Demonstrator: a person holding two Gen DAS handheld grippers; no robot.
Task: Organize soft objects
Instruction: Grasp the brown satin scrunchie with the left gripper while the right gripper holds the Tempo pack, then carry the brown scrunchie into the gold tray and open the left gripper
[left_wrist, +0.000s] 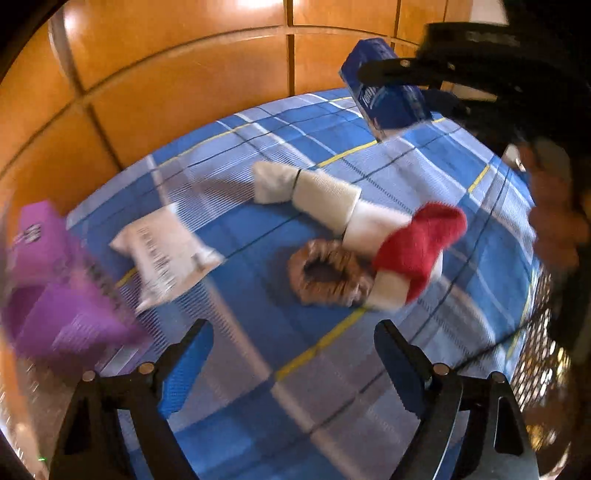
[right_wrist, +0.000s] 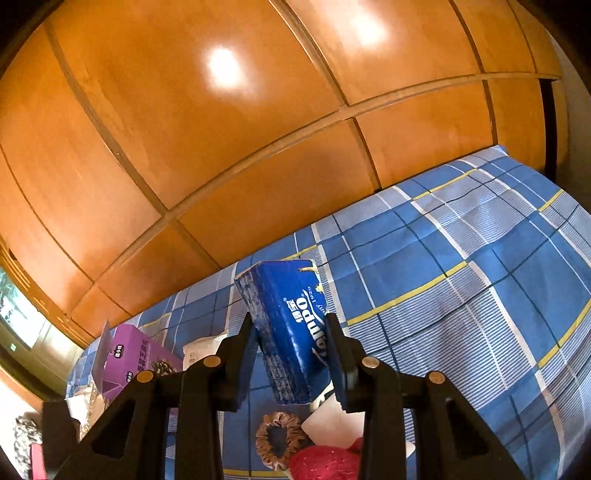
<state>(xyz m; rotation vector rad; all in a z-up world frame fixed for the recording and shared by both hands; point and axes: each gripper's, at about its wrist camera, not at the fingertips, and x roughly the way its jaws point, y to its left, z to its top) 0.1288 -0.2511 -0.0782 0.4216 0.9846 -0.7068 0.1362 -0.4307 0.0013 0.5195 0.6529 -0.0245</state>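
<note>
Overhead, left wrist view, reading left to right. Purple box (left_wrist: 55, 295) at the far left edge of the bed, blurred. Beside it a white printed packet (left_wrist: 166, 254) lies flat on the blue plaid bedsheet (left_wrist: 258, 229). Centre: rolled white cloth (left_wrist: 314, 192), tied with a dark band, next to a brown scrunchie (left_wrist: 328, 273) and a red-and-white soft item (left_wrist: 417, 251) that overlaps the scrunchie's right side. Left gripper (left_wrist: 295, 362) hangs above bare sheet, jaws spread wide, nothing between them. Sheet is striped, with yellow lines and few wrinkles. Behind the bed, glossy orange wood panelling (left_wrist: 177, 74) with lamp glare. Upper right: right gripper (right_wrist: 290, 354) clamps a blue tissue pack (right_wrist: 291, 332), held tilted in the air above the sheet. A person's hand (left_wrist: 554, 221) at the right edge.
</note>
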